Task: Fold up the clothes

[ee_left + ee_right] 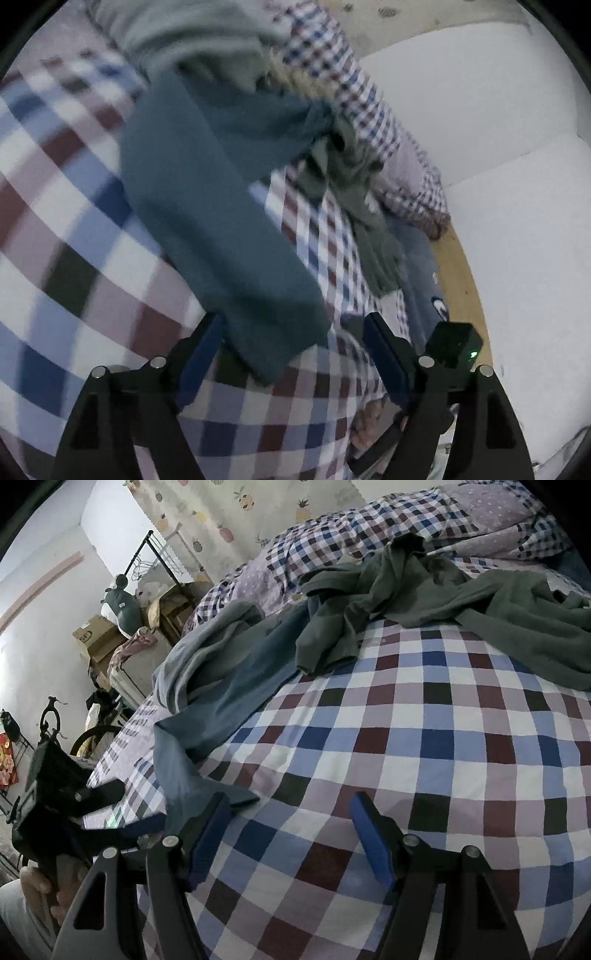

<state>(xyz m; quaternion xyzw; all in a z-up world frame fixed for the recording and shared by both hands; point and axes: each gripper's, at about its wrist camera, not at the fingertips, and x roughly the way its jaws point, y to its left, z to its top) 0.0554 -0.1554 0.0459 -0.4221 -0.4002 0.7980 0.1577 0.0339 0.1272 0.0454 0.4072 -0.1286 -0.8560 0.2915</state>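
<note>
Blue garment (221, 686): long strip on the checked bedcover (424, 738), long axis running from its near end by the left tool (293, 332) away toward the olive-green garment (388, 590) and grey garment (207, 646). Left tool: fingers apart, blue end between them, not clamped. Right tool (290, 808): fingers apart, empty.

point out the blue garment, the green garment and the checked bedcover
blue garment (221, 206), left wrist view, middle of the long flat stretch
green garment (406, 590), right wrist view, crumpled middle of the heap
checked bedcover (424, 738), right wrist view, bare patch in front of the clothes
</note>
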